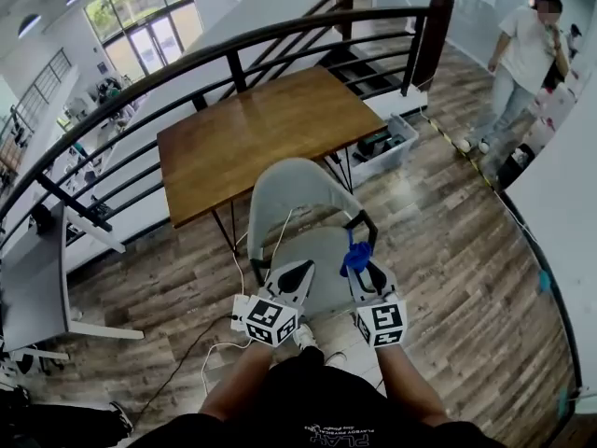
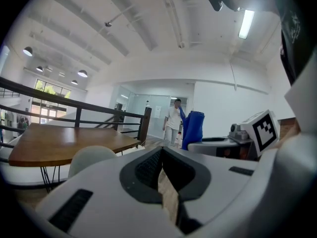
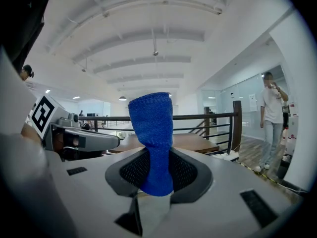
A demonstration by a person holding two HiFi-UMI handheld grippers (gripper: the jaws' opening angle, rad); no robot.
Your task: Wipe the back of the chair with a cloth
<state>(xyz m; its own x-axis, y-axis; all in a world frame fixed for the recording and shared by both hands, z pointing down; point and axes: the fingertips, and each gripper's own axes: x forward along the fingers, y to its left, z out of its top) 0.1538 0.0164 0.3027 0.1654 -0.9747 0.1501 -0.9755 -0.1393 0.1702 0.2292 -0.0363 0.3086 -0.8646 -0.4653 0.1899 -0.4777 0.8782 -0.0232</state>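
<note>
We hold both grippers low in the centre of the head view, side by side over the seat of the grey chair [image 1: 291, 192]. The right gripper [image 3: 156, 157] has its jaws closed on a blue cloth [image 3: 152, 128]. In the right gripper view the cloth is pinched between the two dark pads, and its free end stands up above them, slightly twisted. In the head view the cloth is a small blue bunch at the tip of this gripper, over the right part of the seat. It is near the rounded back of the chair but does not touch it.

The left gripper [image 2: 163, 155] has its jaws pressed together, and nothing is held between them. It is just beside the right gripper, at the lower left of it in the head view.

The back of the chair faces a wooden table [image 1: 261, 129], which fills the upper centre of the frame. Behind the table a black railing [image 1: 233, 47] curves across the top. A person [image 1: 524, 54] stands on the wood floor in the upper right corner. A clear bin [image 1: 384, 149] sits on the floor right of the table, and a white cable [image 1: 216, 349] lies at the lower left.
</note>
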